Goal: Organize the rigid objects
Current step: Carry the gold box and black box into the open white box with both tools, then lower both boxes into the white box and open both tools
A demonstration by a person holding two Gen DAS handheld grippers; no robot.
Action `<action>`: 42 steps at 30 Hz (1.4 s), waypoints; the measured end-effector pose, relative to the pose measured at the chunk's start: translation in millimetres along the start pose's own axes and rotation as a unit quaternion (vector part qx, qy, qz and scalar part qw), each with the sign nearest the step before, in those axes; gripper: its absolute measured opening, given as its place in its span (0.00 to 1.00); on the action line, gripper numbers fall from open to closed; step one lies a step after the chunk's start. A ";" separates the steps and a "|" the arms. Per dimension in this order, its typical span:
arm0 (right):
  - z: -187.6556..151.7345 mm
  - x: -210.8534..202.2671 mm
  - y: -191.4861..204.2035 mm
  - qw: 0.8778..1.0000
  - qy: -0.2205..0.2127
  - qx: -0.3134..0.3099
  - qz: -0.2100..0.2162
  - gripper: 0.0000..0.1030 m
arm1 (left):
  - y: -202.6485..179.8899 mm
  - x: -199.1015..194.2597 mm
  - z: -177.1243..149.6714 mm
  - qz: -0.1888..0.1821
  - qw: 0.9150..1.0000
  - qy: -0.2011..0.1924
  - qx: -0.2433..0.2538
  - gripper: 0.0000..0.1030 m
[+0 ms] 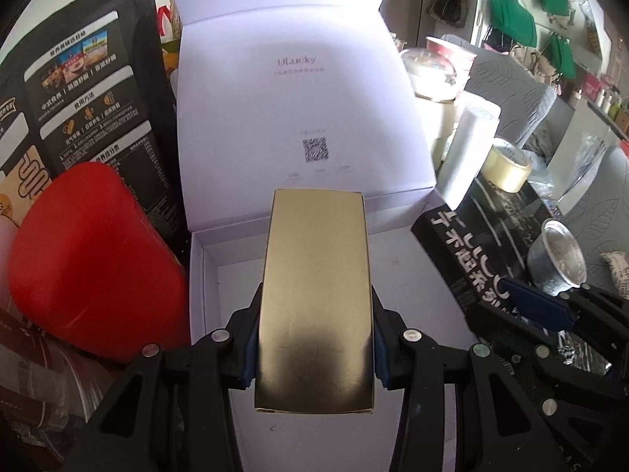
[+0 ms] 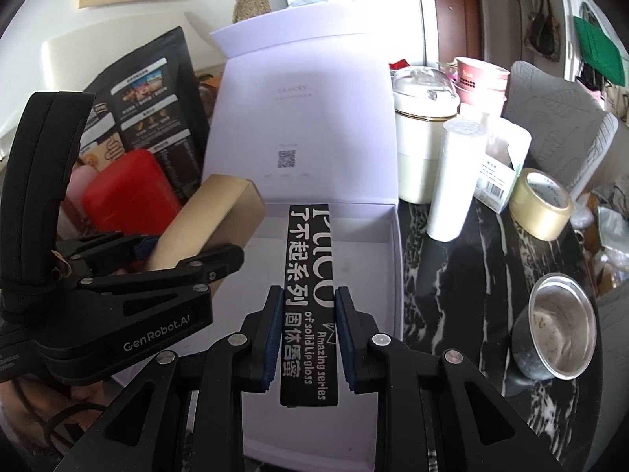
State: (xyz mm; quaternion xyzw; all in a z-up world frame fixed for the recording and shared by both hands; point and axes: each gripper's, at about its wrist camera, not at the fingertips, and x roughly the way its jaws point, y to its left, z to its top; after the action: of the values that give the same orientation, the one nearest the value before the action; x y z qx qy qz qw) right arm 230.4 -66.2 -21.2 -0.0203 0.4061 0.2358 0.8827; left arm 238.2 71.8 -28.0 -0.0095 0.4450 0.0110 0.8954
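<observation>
A gold rectangular box [image 1: 314, 299] hangs over the open white gift box [image 1: 204, 275], with my left gripper [image 1: 314, 314] shut on its long sides. The white box's lid [image 1: 295, 98] stands raised behind it. A long black box with white lettering [image 2: 308, 275] is over the right part of the same white box [image 2: 387, 244], clamped between the blue pads of my right gripper [image 2: 308, 310]. In the right wrist view the left gripper [image 2: 184, 249] and gold box [image 2: 216, 212] show at the left. In the left wrist view the right gripper [image 1: 511, 295] and black box [image 1: 464, 244] show at the right.
A red container [image 1: 98, 255] and a black printed pouch [image 1: 90, 98] crowd the white box's left side. On the black marble table [image 2: 464, 275] to the right stand a cream canister [image 2: 424, 126], a white roll [image 2: 456, 177], a tape roll [image 2: 542, 204] and a metal cup [image 2: 558, 326].
</observation>
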 end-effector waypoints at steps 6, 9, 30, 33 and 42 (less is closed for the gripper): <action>-0.2 11.5 -5.1 1.000 0.012 0.004 -0.011 0.25 | -0.1 16.2 -5.6 0.006 1.000 0.023 0.004 0.43; -0.5 15.7 -7.9 1.000 0.018 0.005 -0.016 0.25 | -0.7 22.7 -8.4 0.006 0.999 0.034 0.004 0.43; -6.6 23.7 -15.2 0.998 0.040 -0.004 -0.044 0.34 | -17.0 25.6 -8.3 0.026 0.999 0.041 0.012 0.43; -6.4 18.3 -15.0 0.998 0.035 -0.007 -0.058 0.45 | -17.9 30.7 -7.2 0.020 0.998 0.057 0.010 0.43; -7.6 2.8 -17.1 0.998 0.027 -0.003 -0.065 0.46 | -23.4 18.0 -10.0 0.031 0.998 0.045 0.014 0.67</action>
State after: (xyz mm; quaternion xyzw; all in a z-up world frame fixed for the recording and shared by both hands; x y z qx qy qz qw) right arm 234.0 -82.0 -31.0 -0.0552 0.4267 0.1782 0.8850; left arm 241.7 48.3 -48.2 0.0165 0.4849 0.0320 0.8738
